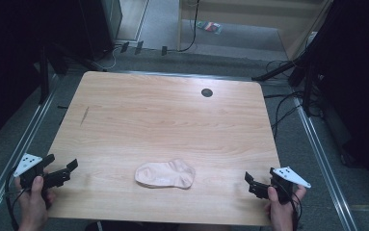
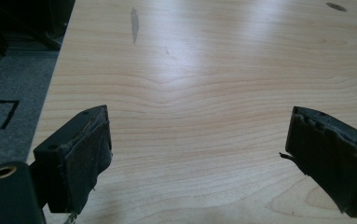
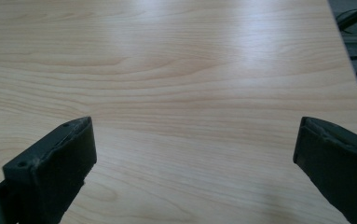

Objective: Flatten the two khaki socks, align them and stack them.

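The sock (image 1: 165, 174) was pale peach-pink and plain, lying on a table (image 1: 163, 120) of light, honey-coloured wood with a wavy darker grain. A small black round spot (image 1: 206, 92) sat toward the table's one o'clock and a thin grey smudge (image 1: 85, 115) toward its nine o'clock. The left gripper (image 1: 61, 169) and right gripper (image 1: 252, 180) were black, each with a white three-cornered plate dotted black.

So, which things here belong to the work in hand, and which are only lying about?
Belongs to the work:
- sock, pale pink, lying flat near the table's front edge
- left gripper, open, nothing between its jaws
- right gripper, open, nothing between its jaws

Just lying about:
- dark round spot on the table's far side
- colourful packet on the floor
- cables beside the table
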`<state>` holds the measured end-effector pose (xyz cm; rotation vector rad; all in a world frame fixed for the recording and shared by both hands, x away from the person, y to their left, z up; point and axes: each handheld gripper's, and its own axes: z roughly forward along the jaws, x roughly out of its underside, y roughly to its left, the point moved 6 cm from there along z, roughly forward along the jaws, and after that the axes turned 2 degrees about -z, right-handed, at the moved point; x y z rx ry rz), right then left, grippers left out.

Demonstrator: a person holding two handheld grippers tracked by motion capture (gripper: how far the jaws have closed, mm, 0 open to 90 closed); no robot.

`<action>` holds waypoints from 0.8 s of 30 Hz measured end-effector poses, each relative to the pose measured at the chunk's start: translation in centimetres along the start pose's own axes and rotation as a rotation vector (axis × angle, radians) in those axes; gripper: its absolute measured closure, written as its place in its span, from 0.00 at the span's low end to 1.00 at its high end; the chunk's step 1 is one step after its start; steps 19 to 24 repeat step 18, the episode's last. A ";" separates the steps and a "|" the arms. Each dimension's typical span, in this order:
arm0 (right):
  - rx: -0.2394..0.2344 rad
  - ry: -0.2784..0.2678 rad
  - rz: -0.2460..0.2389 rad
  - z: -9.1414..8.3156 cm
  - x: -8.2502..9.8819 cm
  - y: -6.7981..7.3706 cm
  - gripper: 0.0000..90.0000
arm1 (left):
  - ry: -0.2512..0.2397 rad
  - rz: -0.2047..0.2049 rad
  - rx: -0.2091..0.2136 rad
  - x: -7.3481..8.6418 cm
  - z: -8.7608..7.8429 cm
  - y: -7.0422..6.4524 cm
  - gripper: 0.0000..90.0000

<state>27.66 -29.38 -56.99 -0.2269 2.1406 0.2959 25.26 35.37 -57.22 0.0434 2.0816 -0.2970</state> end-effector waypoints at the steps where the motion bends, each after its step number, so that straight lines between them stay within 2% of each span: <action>1: 0.009 0.000 0.012 -0.1 0.2 -0.7 0.00 | 0.003 0.026 -0.011 0.0 0.0 0.1 0.08; 3: 0.008 -0.002 0.026 -0.2 0.3 -1.2 0.00 | 0.009 0.079 -0.043 0.1 0.0 0.3 0.08; 4: 0.008 -0.002 0.026 -0.2 0.3 -1.2 0.00 | 0.011 0.089 -0.047 0.1 0.1 0.3 0.08; 7: -0.004 -0.009 0.049 -0.4 0.3 -1.3 0.00 | 0.025 0.067 -0.038 0.4 0.5 0.5 0.08; 9: -0.006 -0.006 0.045 -0.2 0.5 -1.2 0.00 | 0.022 0.071 -0.035 0.4 0.7 0.4 0.08; 12: -0.009 0.004 0.047 0.1 0.7 -1.1 0.00 | 0.027 0.050 -0.029 0.5 0.8 0.6 0.08; 17: -0.015 0.009 0.079 0.2 0.7 -1.5 0.00 | 0.023 0.025 -0.023 0.5 0.9 0.8 0.08; 24: -0.015 0.009 0.079 0.2 0.7 -1.5 0.00 | 0.023 0.025 -0.023 0.5 0.9 0.8 0.08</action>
